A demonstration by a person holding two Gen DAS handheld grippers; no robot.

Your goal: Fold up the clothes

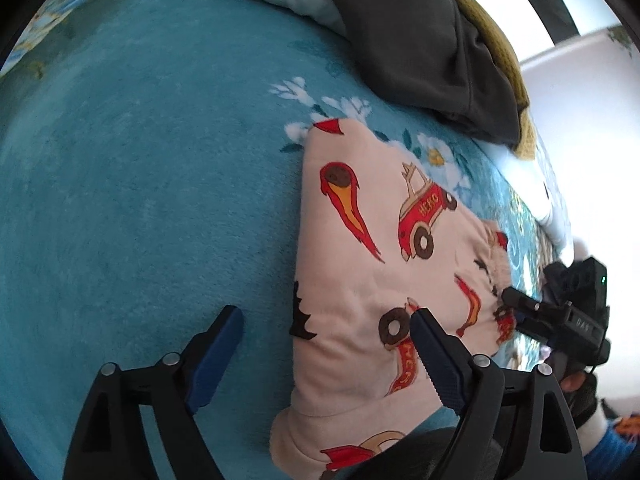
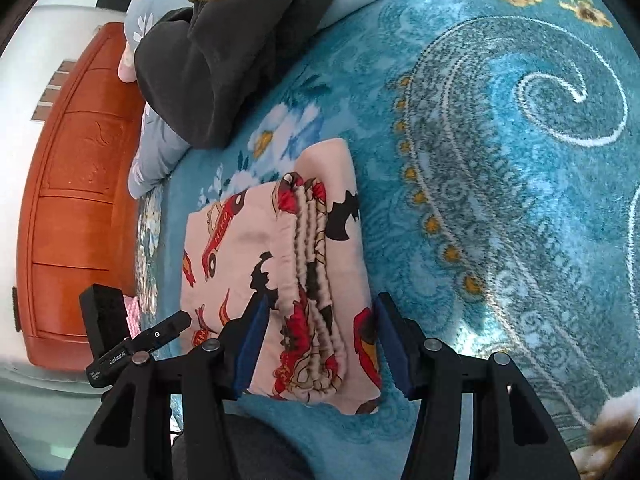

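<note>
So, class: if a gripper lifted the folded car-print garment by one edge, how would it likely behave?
The car-print garment would probably droop and unfold, since it is soft cloth lying in loose layers. Its gathered waistband looks stretchy, so it may give under a pull. On the plush blue blanket, a push would likely bunch it instead of sliding it.

I find the folded garment lying flat on the blanket. Behind it, a heap of clothes rests on the bedding. My right gripper straddles the garment's near edge; my left gripper sits beside it.
</note>
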